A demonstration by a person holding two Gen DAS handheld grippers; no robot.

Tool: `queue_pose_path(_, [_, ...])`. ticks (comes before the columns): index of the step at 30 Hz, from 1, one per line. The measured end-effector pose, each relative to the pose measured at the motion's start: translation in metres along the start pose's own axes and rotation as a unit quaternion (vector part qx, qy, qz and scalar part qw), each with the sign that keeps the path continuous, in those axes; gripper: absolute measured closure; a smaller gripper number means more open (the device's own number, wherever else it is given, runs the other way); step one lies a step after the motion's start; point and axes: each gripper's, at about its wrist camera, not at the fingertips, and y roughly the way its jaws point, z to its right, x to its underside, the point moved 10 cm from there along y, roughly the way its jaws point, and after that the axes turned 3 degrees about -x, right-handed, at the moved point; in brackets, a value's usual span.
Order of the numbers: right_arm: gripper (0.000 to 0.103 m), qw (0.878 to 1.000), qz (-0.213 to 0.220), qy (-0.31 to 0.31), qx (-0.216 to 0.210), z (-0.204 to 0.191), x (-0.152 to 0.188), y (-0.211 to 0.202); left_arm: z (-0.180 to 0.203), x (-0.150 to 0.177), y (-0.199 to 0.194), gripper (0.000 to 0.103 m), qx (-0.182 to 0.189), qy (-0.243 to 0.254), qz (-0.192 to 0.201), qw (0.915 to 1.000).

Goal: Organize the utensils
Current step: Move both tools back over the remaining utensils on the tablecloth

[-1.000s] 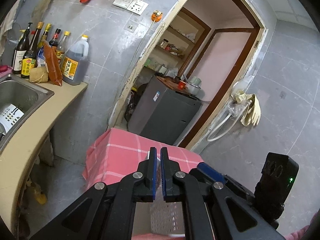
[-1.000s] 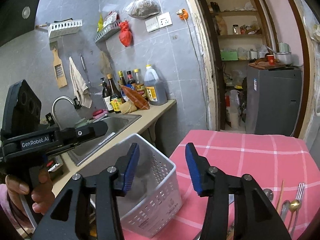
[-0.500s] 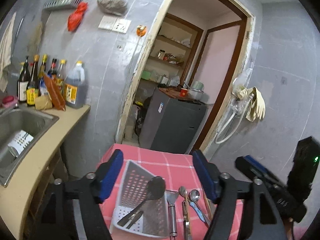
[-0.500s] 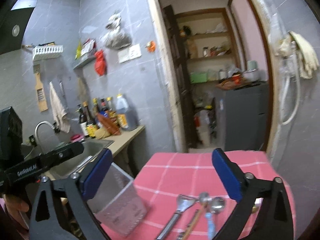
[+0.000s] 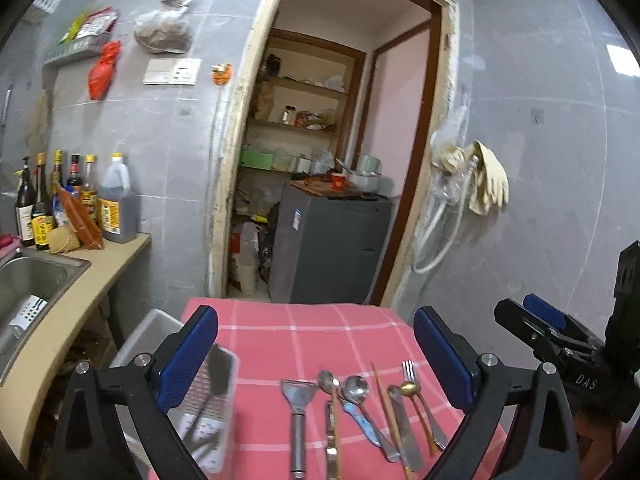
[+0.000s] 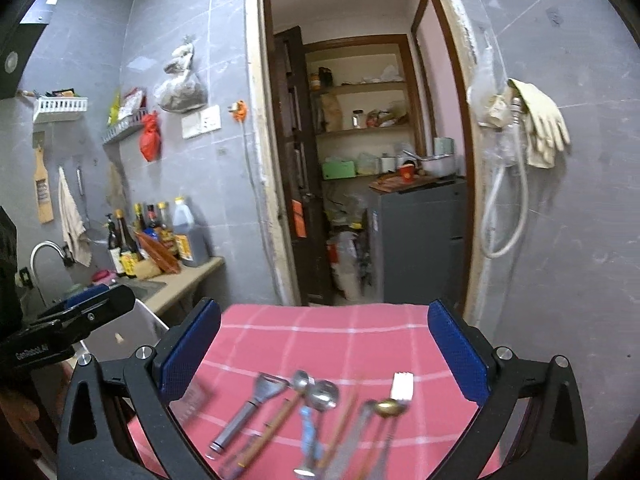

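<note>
Several utensils lie in a row on the pink checked cloth (image 5: 300, 328): a peeler (image 5: 298, 412), spoons (image 5: 356, 386), chopsticks and a fork (image 5: 408, 370). A white perforated basket (image 5: 208, 408) stands at the cloth's left edge with a dark spoon (image 5: 218, 368) in it. My left gripper (image 5: 314, 314) hovers before the row, its jaws opening wide with nothing between them. In the right wrist view the peeler (image 6: 248, 408) and fork (image 6: 402, 388) are blurred. My right gripper (image 6: 324, 312) is open and empty over them, the basket (image 6: 132, 328) to its left.
A beige counter with a steel sink (image 5: 36, 280) and bottles (image 5: 116, 200) runs along the left. Beyond the table a doorway holds a grey cabinet (image 5: 332, 248). Gloves (image 5: 488, 180) and a hose hang on the right wall.
Both grippers have opened wide and drawn back from the basket. Both views swung right, bringing the row of utensils into sight. A dark spoon now lies in the basket.
</note>
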Motion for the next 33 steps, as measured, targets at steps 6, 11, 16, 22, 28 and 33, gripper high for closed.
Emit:
queue_pose_path(6, [0.001, 1.000, -0.025, 0.004, 0.015, 0.040, 0.018, 0.006, 0.031, 0.023, 0.023, 0.001, 0.007, 0.012, -0.027, 0.9995])
queue_pose_path(11, [0.001, 0.999, -0.049, 0.020, 0.012, 0.067, 0.038, 0.020, 0.049, 0.044, 0.044, 0.001, 0.010, 0.018, -0.054, 0.9983])
queue_pose_path(16, [0.001, 0.995, -0.087, 0.044, -0.012, 0.089, 0.064, 0.043, 0.061, 0.067, 0.069, 0.001, 0.013, 0.027, -0.087, 0.9957])
queue_pose_path(22, [0.005, 0.987, -0.136, 0.074, -0.035, 0.106, 0.101, 0.074, 0.065, 0.093, 0.098, 0.005, 0.024, 0.026, -0.125, 0.9915])
queue_pose_path(28, [0.030, 0.977, -0.186, 0.094, -0.054, 0.115, 0.138, 0.105, 0.071, 0.119, 0.130, 0.026, 0.050, 0.013, -0.172, 0.9838])
queue_pose_path(33, [0.051, 0.968, -0.219, 0.097, -0.075, 0.111, 0.163, 0.124, 0.070, 0.139, 0.160, 0.037, 0.064, -0.003, -0.209, 0.9759])
